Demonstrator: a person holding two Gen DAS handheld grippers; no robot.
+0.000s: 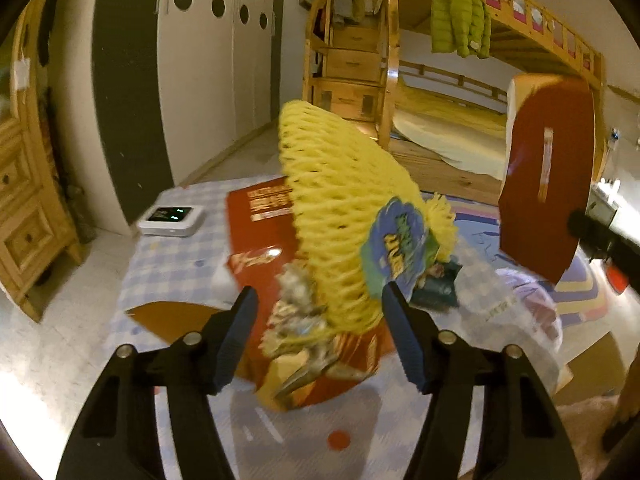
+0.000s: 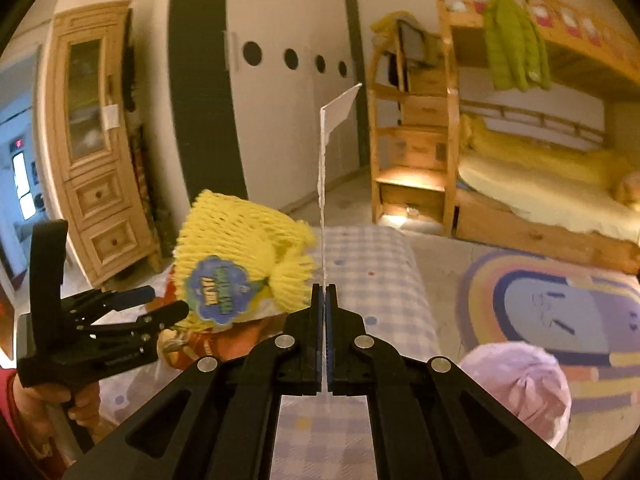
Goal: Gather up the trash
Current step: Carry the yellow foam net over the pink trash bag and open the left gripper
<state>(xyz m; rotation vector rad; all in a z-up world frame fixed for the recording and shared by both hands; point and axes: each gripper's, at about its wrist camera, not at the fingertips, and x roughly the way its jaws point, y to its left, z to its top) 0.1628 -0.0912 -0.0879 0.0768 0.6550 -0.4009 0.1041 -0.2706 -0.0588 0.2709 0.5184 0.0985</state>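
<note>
Trash run, both hands busy. My right gripper (image 2: 325, 286) is clamped fully shut on a thin card (image 1: 544, 176). It's red on one face and white on the other, held up off the table, and from my right camera I see it edge-on as a pale strip rising straight out of the closed jaws. My left gripper (image 1: 320, 289) is about half open with nothing pinched. The yellow foam net (image 1: 332, 200) sits right in the gap, but there's daylight between the left pad and the net. The right pad is just beside its blue-green sticker (image 1: 396, 240), and I can't tell if it touches. The net stands tilted on a pile in the middle of the table (image 1: 172, 272), which has a checked cloth on it. Under the net is a flat red box (image 1: 256, 240), with a crumpled foil wrapper (image 1: 296, 300) against the net's base. Some clear plastic wrap (image 1: 508, 312) lies just to the right of all that. A small white gadget (image 1: 172, 220) with green lights sits at the far left corner of the table, well apart from the pile. Everything's motion-blurred, so I can't read any of the print.
</note>
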